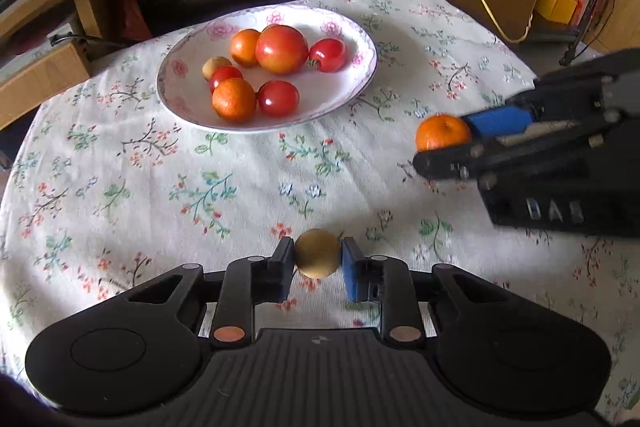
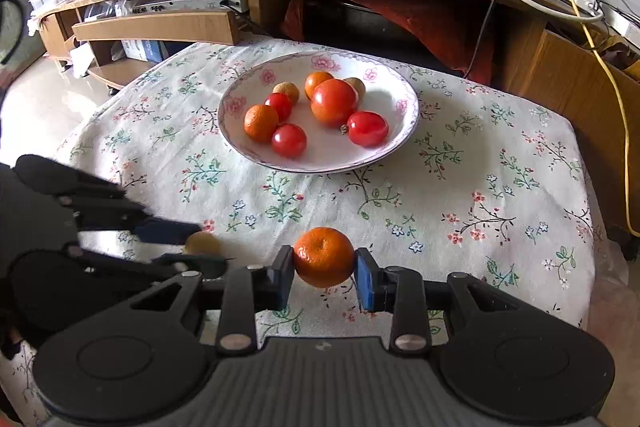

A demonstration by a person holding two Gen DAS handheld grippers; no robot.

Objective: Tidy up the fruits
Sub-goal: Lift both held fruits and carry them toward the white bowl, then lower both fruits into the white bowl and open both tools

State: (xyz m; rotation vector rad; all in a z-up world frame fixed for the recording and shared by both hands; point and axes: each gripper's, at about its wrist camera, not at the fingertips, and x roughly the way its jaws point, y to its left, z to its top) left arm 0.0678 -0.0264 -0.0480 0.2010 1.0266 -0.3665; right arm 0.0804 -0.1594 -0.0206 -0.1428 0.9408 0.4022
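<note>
While clamped on a longan and a mandarin, grippers near table's front edge; plate beyond, unblocked.

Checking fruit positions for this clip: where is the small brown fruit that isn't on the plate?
The small brown fruit sits between the left gripper pads, just above the floral tablecloth, nearer than the plate.

I count three oranges in all: two on the plate and one orange near the tablecloth's near edge. On the plate I also count three small red tomatoes and one large tomato. Tan round fruits number three, two on the plate and one tan fruit off it.
</note>
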